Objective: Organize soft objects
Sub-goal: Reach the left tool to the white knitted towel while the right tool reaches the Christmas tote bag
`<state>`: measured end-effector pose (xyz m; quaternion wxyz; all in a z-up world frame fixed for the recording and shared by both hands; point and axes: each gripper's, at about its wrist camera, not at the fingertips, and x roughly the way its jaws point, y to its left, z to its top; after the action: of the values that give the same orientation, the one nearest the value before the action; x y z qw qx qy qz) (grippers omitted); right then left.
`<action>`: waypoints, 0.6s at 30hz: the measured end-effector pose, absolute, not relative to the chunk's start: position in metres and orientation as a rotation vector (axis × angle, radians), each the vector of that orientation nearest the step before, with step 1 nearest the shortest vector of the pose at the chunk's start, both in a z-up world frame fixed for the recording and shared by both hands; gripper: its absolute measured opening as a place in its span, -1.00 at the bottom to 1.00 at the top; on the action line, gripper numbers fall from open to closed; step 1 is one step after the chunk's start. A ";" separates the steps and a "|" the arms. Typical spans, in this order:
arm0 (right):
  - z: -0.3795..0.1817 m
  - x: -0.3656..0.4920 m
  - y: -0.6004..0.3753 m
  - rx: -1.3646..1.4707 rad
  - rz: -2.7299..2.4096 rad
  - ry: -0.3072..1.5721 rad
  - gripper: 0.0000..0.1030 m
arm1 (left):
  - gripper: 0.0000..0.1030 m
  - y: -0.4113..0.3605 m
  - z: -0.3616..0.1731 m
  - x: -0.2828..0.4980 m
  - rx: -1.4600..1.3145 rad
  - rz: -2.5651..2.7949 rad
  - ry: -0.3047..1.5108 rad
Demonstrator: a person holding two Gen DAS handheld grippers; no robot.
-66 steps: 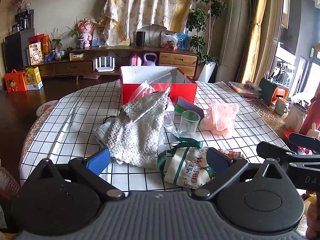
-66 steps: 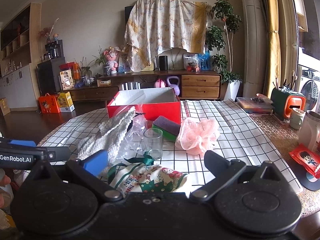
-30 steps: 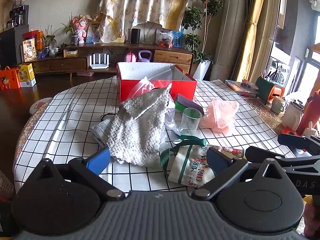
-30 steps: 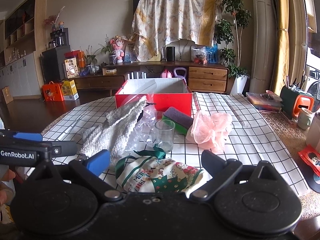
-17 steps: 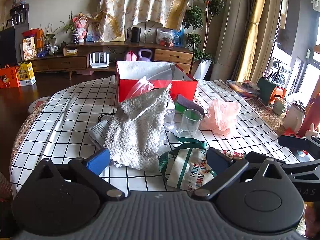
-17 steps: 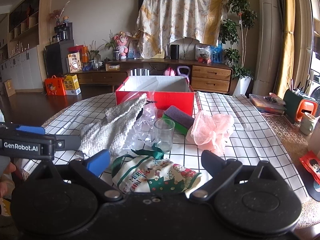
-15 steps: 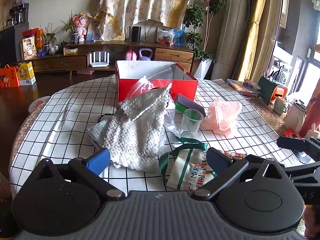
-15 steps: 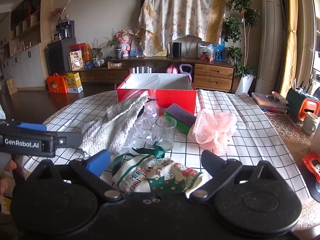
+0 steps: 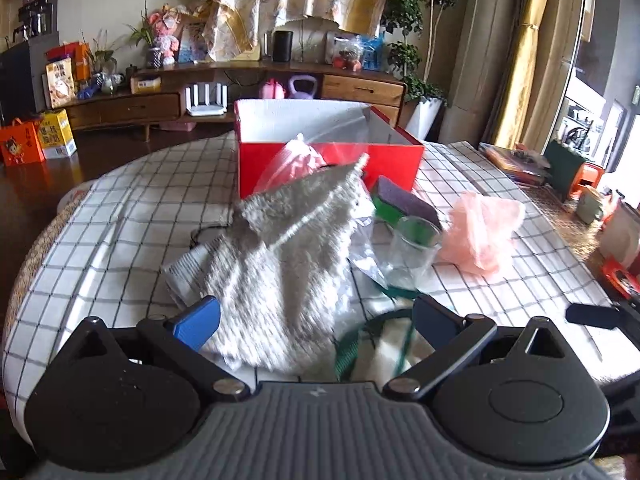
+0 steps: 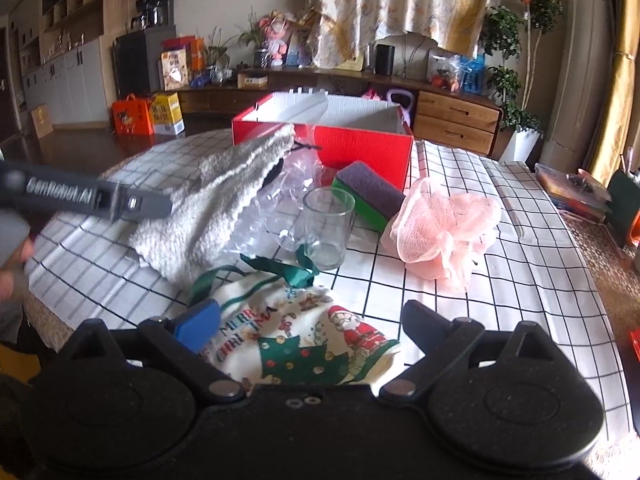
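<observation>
Both claws, left claw (image 9: 316,316) and right claw (image 10: 308,320), gape wide and empty over the checked bench (image 10: 500,240); the Christmas bag (image 10: 304,336) lies nearest, so pinch its bunched cloth, avoiding the glass (image 10: 326,232), towards the red box (image 10: 360,144).

One red box (image 10: 362,152) stands open on the checked surface (image 10: 500,248) before me. In front of the red box I count one grey knitted cloth (image 10: 216,200), one crumpled clear plastic bag (image 10: 276,196), one sponge (image 10: 368,194) in green and purple, one clear glass (image 10: 326,230) and one pink mesh puff (image 10: 444,224). Nearer than the glass lies one white Christmas-print bag (image 10: 304,344) with green ribbon handles. That makes seven things, one of each kind.
</observation>
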<state>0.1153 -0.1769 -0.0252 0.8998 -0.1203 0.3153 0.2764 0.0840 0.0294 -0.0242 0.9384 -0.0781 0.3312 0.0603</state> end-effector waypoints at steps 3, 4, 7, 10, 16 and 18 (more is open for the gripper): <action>-0.033 0.126 -0.176 -0.279 0.607 0.685 0.87 | 1.00 0.034 -0.028 0.105 -0.130 0.134 0.659; -0.034 0.129 -0.175 -0.290 0.618 0.692 0.87 | 1.00 0.036 -0.031 0.112 -0.124 0.131 0.667; -0.040 0.138 -0.168 -0.329 0.650 0.701 0.87 | 1.00 0.037 -0.040 0.133 -0.103 0.125 0.700; -0.046 0.150 -0.160 -0.359 0.663 0.712 0.87 | 1.00 0.038 -0.053 0.152 -0.087 0.138 0.743; -0.059 0.170 -0.152 -0.368 0.685 0.766 0.83 | 0.99 0.038 -0.079 0.172 -0.052 0.148 0.800; -0.064 0.174 -0.149 -0.381 0.691 0.785 0.71 | 0.96 0.037 -0.085 0.177 -0.039 0.153 0.805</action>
<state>0.1740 -0.1495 -0.0639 0.8490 -0.1810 0.3724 0.3282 0.1772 0.0368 -0.0850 0.9171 -0.0189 0.3911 0.0745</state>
